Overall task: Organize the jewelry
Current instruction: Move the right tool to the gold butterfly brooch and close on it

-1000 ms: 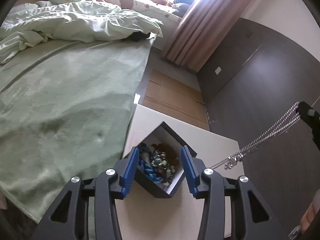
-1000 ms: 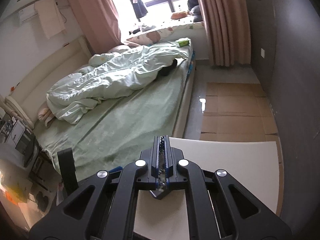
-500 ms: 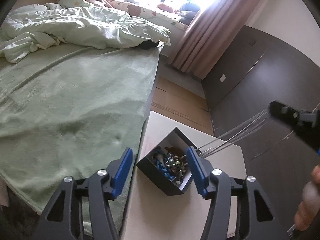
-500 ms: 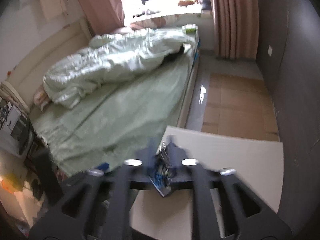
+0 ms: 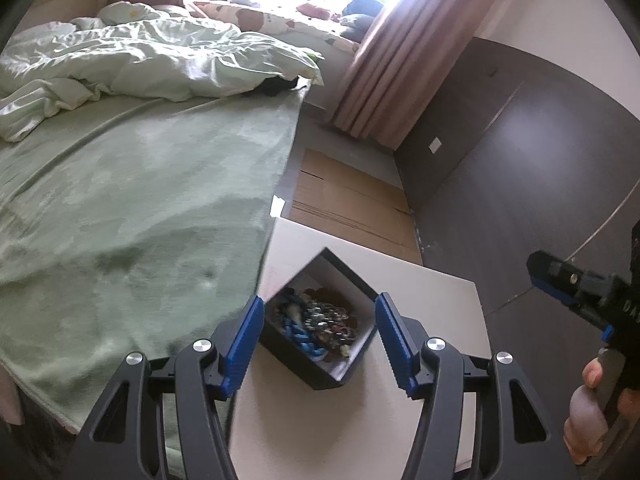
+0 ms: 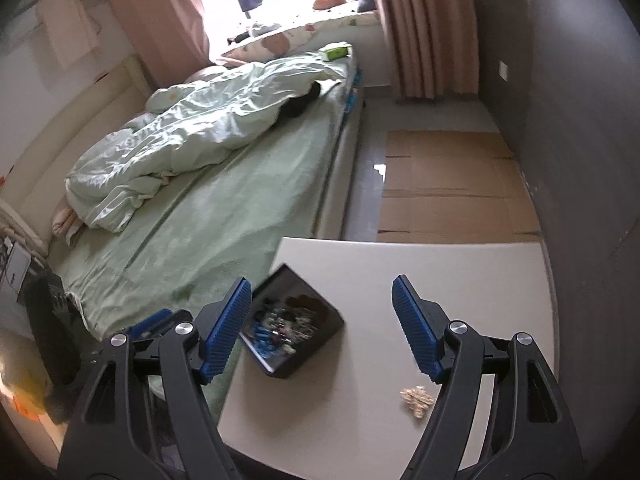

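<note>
Your box is a small black square tray with a pale inner lining, set corner-on near the tabletop's edge by the bed. It is heaped with tangled jewelry: a bright blue braided strand lies toward the front, with dark beads and glinting metal pieces piled behind it, and a brownish clump sits at the far corner. Your left tongs hang just above and in front of the box, blue pads spread to either side of it, released and gripping nothing. Your right tongs are opening wide, with nothing between the pads; the box shows just beside the pad on the bed side in the right wrist view. A small pale gold piece lies alone on the tabletop, well apart from the box, near the other pad. In the left wrist view your right hand grips its handle at the frame's edge. Flattened cardboard covers the floor beyond the tabletop.
</note>
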Demonstrator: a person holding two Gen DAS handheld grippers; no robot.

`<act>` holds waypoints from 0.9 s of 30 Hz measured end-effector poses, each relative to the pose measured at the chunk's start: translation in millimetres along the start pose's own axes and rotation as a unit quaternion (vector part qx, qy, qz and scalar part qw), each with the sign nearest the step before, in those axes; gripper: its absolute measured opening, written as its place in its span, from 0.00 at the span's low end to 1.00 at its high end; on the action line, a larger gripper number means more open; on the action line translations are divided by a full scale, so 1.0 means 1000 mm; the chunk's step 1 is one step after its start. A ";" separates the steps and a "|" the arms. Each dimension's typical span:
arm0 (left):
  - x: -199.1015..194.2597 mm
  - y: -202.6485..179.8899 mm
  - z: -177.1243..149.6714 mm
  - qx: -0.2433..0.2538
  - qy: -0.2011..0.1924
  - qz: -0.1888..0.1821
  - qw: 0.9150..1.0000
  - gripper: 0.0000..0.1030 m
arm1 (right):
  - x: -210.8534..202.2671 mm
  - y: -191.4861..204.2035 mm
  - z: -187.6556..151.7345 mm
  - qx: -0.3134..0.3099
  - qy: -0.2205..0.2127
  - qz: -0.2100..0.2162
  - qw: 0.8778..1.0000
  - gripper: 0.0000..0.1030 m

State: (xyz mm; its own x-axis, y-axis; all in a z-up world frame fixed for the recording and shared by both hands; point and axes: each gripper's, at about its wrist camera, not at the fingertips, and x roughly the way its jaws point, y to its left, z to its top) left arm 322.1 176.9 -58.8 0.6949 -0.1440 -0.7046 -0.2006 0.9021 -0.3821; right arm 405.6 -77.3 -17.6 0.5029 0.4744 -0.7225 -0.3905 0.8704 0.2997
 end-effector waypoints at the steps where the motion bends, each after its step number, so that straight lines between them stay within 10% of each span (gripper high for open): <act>1: 0.002 -0.004 0.000 0.004 0.001 -0.002 1.000 0.54 | -0.001 -0.007 -0.003 0.005 0.000 -0.002 1.000 0.71; 20: 0.060 -0.094 -0.036 0.111 0.054 -0.025 0.992 0.55 | 0.021 -0.104 -0.095 0.056 0.059 -0.034 0.996 0.66; 27: 0.068 -0.109 -0.060 0.152 0.033 -0.029 0.987 0.87 | 0.055 -0.106 -0.126 0.013 0.107 -0.029 0.994 0.66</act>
State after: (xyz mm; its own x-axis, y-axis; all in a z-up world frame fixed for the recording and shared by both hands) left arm 349.7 44.9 -100.4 0.6503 -0.2157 -0.7284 0.0620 0.9707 -0.2321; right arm 377.1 -159.8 -167.2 0.3480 0.3873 -0.8537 -0.3434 0.9000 0.2683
